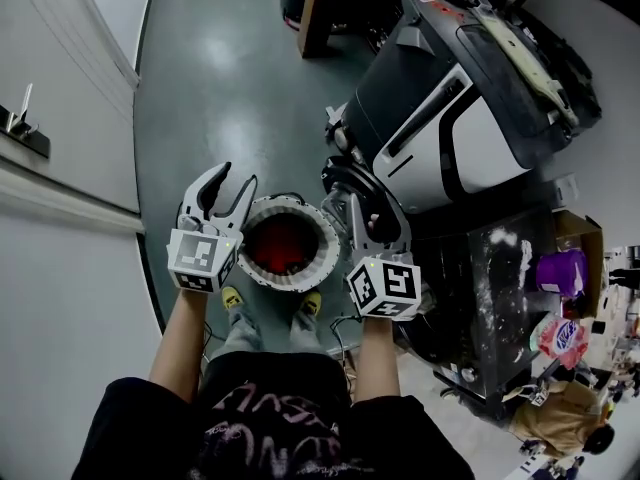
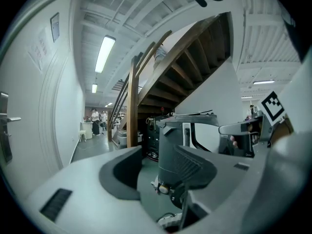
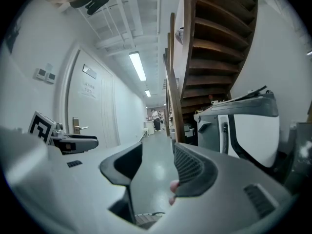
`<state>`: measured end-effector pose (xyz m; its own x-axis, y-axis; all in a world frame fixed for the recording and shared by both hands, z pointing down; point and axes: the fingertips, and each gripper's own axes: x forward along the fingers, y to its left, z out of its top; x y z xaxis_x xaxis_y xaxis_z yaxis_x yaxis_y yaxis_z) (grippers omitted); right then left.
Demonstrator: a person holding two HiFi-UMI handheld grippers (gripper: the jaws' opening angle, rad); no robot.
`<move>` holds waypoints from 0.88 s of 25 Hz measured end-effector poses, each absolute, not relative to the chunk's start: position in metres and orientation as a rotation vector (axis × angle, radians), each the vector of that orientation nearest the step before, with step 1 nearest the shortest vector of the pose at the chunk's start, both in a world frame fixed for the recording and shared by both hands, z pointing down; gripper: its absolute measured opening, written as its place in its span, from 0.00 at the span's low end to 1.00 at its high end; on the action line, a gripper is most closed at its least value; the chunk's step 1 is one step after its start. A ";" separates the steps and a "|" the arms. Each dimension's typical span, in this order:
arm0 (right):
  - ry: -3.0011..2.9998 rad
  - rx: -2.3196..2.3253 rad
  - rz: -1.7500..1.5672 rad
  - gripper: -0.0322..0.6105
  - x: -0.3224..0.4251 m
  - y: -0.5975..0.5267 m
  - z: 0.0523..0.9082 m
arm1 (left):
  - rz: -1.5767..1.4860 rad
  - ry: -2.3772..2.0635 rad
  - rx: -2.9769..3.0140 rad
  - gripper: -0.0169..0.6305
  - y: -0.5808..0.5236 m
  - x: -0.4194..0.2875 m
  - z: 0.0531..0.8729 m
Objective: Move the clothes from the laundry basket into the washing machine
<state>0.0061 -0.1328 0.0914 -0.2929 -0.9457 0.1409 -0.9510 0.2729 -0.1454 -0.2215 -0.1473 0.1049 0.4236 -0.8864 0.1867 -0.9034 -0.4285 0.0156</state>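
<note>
While left gripper, right gripper gape (empty): one basket.

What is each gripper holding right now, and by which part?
Nothing. The left gripper and right gripper both have jaws apart and empty, above the white ribbed laundry basket; the red clothes lie inside it, ungripped.

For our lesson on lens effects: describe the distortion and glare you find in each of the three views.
Head view: wide-angle bending curves the wall edge, and the glossy floor carries pale glare. Left gripper view: a fisheye circle with black corners, and the ceiling light blows out white. Right gripper view: the same fisheye circle, the staircase bowed, the corridor light overexposed.
</note>
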 end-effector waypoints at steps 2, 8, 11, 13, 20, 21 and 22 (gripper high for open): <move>-2.493 1.827 0.334 0.45 0.000 -0.135 0.098 | 0.230 -1.592 2.534 0.40 -0.148 -0.226 0.113; -2.485 1.813 0.391 0.56 -0.007 -0.141 0.118 | 0.265 -1.591 2.515 0.50 -0.154 -0.233 0.127; -2.462 1.806 0.440 0.55 -0.009 -0.143 0.139 | 0.285 -1.572 2.476 0.50 -0.155 -0.233 0.147; -2.446 1.806 0.475 0.54 -0.008 -0.145 0.154 | 0.300 -1.558 2.455 0.50 -0.156 -0.231 0.163; -2.393 1.735 0.629 0.53 -0.007 -0.148 0.225 | 0.415 -1.482 2.364 0.50 -0.153 -0.217 0.236; -2.381 1.713 0.650 0.53 -0.009 -0.147 0.239 | 0.430 -1.472 2.341 0.50 -0.150 -0.216 0.250; -2.369 1.690 0.673 0.53 -0.011 -0.146 0.254 | 0.438 -1.463 2.316 0.50 -0.149 -0.216 0.265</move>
<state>-0.0106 -0.1461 0.2538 -0.3519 -0.8575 0.3754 -0.9268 0.2630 -0.2680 -0.2159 -0.1488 0.2650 0.4142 -0.7943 0.4445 -0.9078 -0.3958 0.1387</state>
